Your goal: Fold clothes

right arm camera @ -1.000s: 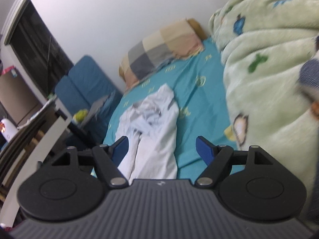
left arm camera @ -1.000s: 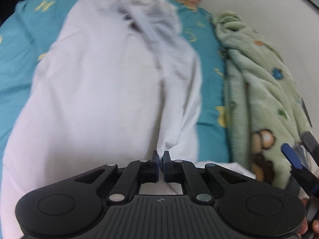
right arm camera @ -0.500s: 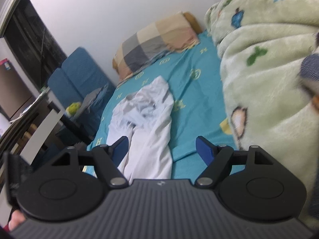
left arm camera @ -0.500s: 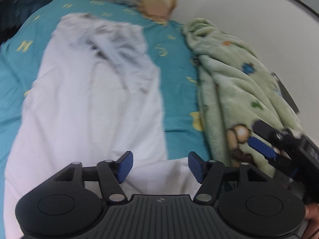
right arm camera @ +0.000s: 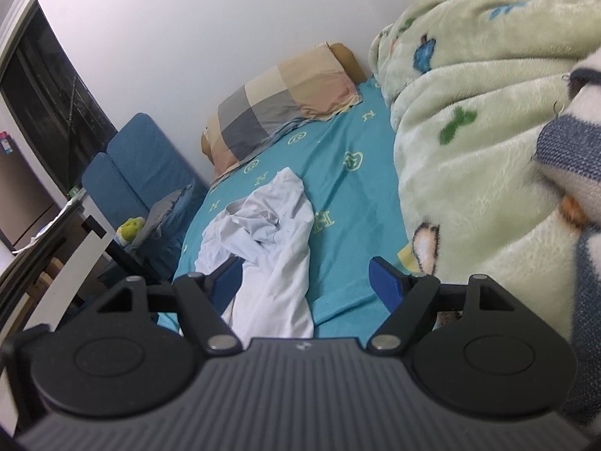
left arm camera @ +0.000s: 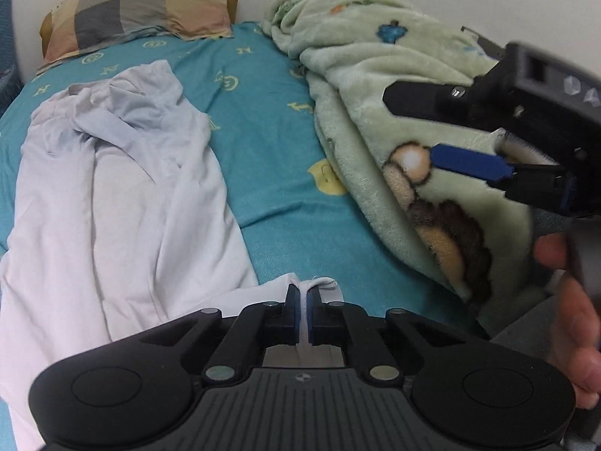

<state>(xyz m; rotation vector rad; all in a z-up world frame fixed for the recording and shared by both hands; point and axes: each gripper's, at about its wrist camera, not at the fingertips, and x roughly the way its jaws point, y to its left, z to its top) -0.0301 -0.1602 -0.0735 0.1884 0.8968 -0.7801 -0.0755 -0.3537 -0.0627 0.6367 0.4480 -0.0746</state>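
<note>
A bunched fold of the white garment point(left arm camera: 112, 195) was pinched between the closed pads of the left gripper point(left arm camera: 303, 310) at its near hem, the rest being spread over the teal bedsheet point(left arm camera: 270, 150), while the right gripper point(right arm camera: 304, 282) was held open and empty beside the green fleece blanket point(left arm camera: 375, 86), with the checked pillow point(left arm camera: 142, 11) seen farthest.

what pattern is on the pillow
Checked blocks of grey, beige and pinkish tan on the pillow; clearest in the right wrist view.

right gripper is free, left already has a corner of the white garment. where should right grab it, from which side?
Judgement: the white garment lies lengthwise on the teal sheet. The left gripper pinches its near hem. The open right gripper should take the bare near-right edge, coming from the sheet side, not the bunched far end.
</note>
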